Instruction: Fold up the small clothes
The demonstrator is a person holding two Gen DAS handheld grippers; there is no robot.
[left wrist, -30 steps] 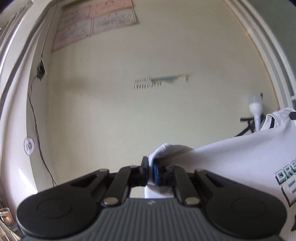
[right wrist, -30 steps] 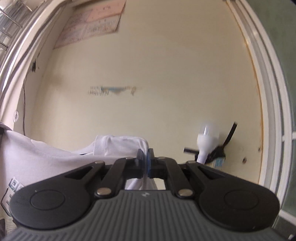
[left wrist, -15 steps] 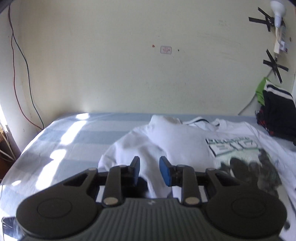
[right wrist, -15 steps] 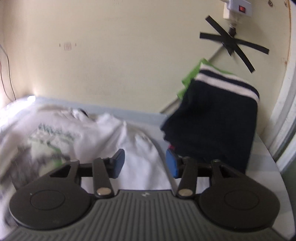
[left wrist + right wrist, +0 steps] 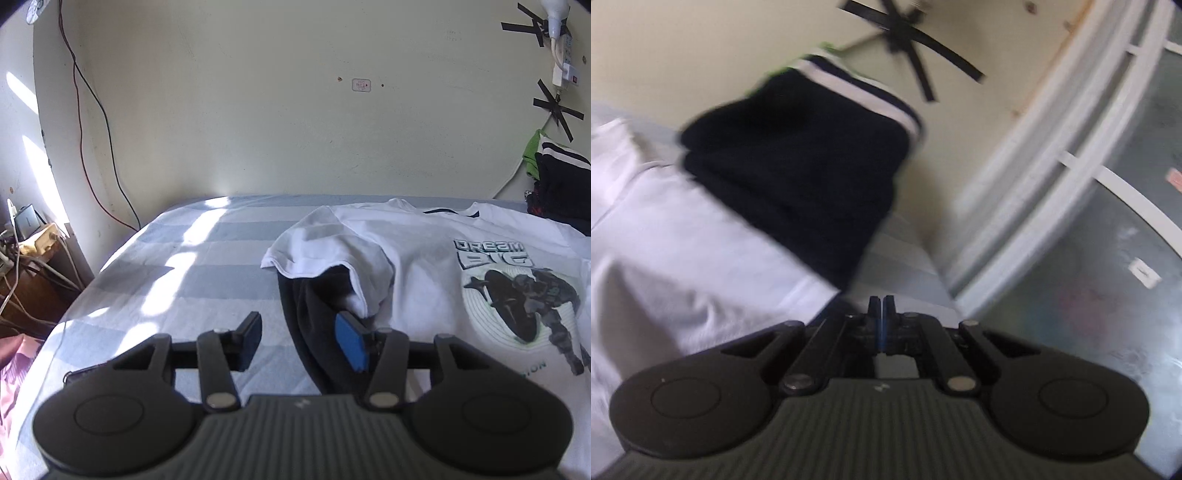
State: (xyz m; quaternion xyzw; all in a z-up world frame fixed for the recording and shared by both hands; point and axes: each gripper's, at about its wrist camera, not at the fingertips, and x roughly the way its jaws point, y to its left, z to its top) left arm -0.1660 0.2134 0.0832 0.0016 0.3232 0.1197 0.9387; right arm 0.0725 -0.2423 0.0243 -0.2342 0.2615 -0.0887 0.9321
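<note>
A white T-shirt (image 5: pixel 424 258) with a "DREAM BIG" print lies spread on the blue striped bed (image 5: pixel 192 266). Its left sleeve is folded over, with a dark shadow under the fold. My left gripper (image 5: pixel 301 341) is open and empty, low over the bed at the shirt's left edge, its right finger beside the cloth. In the blurred right wrist view, my right gripper (image 5: pixel 881 306) is shut, with nothing visible between its jaws, near the bed's right edge beside the white shirt (image 5: pixel 683 251).
A stack of dark folded clothes (image 5: pixel 798 162) with white stripes stands against the wall at the bed's far right, also in the left wrist view (image 5: pixel 561 188). A white door frame (image 5: pixel 1045 177) is right of it. Cables and a wooden stand (image 5: pixel 29 266) are at the left.
Both grippers let go of the shirt, which was held up a second ago and now lies on the bed. The left gripper opened wider. The right gripper closed and swung right toward the dark stack.
</note>
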